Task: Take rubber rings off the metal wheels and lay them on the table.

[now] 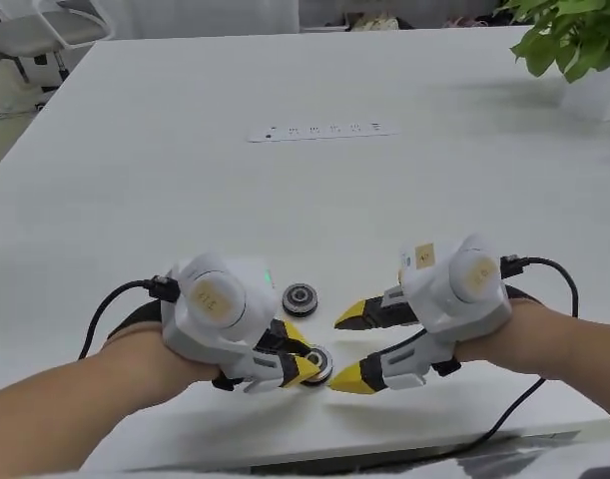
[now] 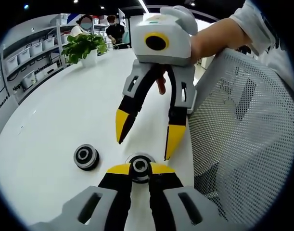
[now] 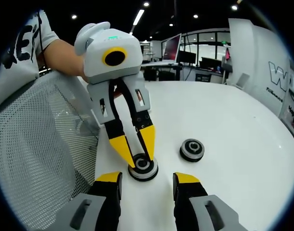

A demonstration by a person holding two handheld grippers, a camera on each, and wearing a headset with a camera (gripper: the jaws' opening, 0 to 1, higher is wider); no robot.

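Two small metal wheels with black rubber rings lie near the table's front edge. My left gripper [image 1: 306, 366] is shut on the nearer wheel [image 1: 319, 361], which rests on the table; its yellow tips flank the wheel [image 2: 139, 166]. The second wheel [image 1: 300, 297] lies free just beyond it, also seen in the left gripper view [image 2: 86, 156] and the right gripper view [image 3: 192, 149]. My right gripper [image 1: 342, 350] stands open, facing the held wheel [image 3: 143, 168] from the right and short of touching it. Its own jaws [image 3: 147, 178] are spread wide with nothing between them.
The white table [image 1: 314, 200] stretches far back. A printed label strip [image 1: 322, 130] lies mid-table. A potted plant [image 1: 569, 35] stands at the back right and a chair [image 1: 45, 25] at the back left. A mesh chair back [image 2: 243, 120] is close behind the front edge.
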